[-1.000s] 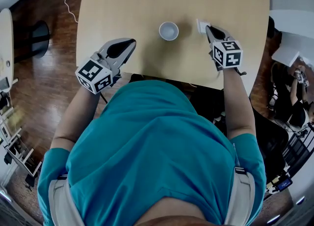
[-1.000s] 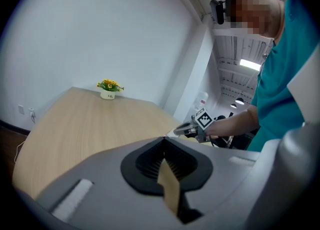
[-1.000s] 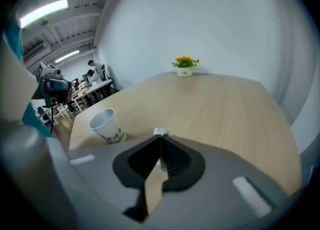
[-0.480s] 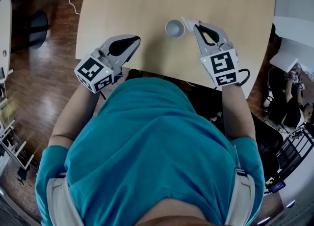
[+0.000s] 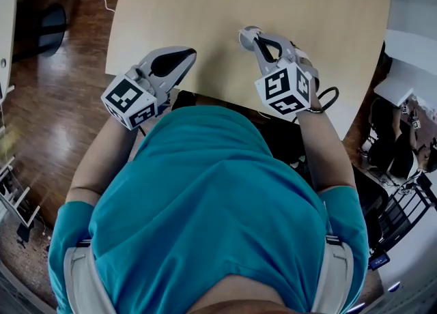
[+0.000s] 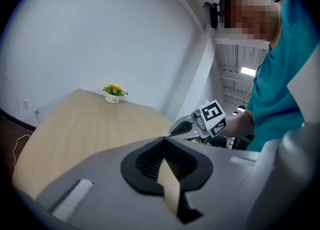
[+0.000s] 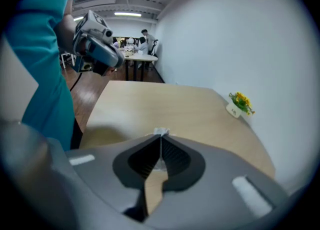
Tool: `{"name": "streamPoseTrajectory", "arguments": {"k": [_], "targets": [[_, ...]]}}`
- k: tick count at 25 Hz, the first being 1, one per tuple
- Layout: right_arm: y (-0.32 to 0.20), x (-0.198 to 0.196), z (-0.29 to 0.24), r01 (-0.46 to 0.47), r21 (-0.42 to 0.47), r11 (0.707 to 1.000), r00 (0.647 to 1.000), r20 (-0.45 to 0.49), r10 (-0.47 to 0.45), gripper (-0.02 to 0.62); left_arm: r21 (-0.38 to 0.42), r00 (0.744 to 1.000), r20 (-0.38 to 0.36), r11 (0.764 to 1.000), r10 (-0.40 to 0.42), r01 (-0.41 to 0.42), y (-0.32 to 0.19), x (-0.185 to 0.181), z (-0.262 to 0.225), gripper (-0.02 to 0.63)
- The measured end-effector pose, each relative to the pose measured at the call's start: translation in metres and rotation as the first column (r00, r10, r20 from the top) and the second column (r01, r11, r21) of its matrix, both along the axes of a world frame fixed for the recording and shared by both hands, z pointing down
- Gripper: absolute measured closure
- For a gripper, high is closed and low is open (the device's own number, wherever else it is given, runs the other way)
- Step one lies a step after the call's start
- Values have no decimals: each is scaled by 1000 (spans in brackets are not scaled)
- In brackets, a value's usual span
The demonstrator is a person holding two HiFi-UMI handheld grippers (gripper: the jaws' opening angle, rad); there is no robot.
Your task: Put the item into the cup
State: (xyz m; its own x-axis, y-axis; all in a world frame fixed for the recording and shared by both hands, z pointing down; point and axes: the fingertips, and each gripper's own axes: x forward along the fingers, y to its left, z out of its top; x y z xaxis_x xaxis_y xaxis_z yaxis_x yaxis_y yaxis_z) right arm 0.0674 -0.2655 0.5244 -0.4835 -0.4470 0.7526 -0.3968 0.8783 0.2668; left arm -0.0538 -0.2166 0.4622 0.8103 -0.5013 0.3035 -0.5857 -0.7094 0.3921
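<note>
Light wood table (image 5: 307, 5) fills the top of the head view. Person in teal shirt (image 5: 212, 210) stands at its near edge, one gripper per hand.

L gripper (image 5: 186, 53) sits over the near-left edge of the table, well apart from the cup. Its jaws are together w/ nothing btwn them.

R gripper (image 5: 254, 38) points toward the L gripper, tips right over the cup. Its jaws are clamped on the item.

Small flower pot (image 7: 239, 103) w/ yellow blooms stands by the wall on the far side of the table.

Cup (image 5: 243, 35) is small, pale and round, mostly covered by the R tips.

Item (image 7: 161, 132) is a tiny, thin white-grey bit. Only a sliver pokes out past the jaw tips, above the cup. Can't tell if it reaches inside.
</note>
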Motion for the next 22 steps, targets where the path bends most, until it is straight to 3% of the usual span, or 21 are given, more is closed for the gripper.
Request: {"name": "streamPoseTrajectory", "arguments": {"k": [9,22], "targets": [[1,-6,37,38,-49,998,995,-88,-42,589,-4,1000,-11,1000,-30,30,1,-10,-2,604],[-2,-11,68,33,-148,989,991,-127,-52,589,-11,999,-17,999,-49,49,5,-19,-2,604]]}}
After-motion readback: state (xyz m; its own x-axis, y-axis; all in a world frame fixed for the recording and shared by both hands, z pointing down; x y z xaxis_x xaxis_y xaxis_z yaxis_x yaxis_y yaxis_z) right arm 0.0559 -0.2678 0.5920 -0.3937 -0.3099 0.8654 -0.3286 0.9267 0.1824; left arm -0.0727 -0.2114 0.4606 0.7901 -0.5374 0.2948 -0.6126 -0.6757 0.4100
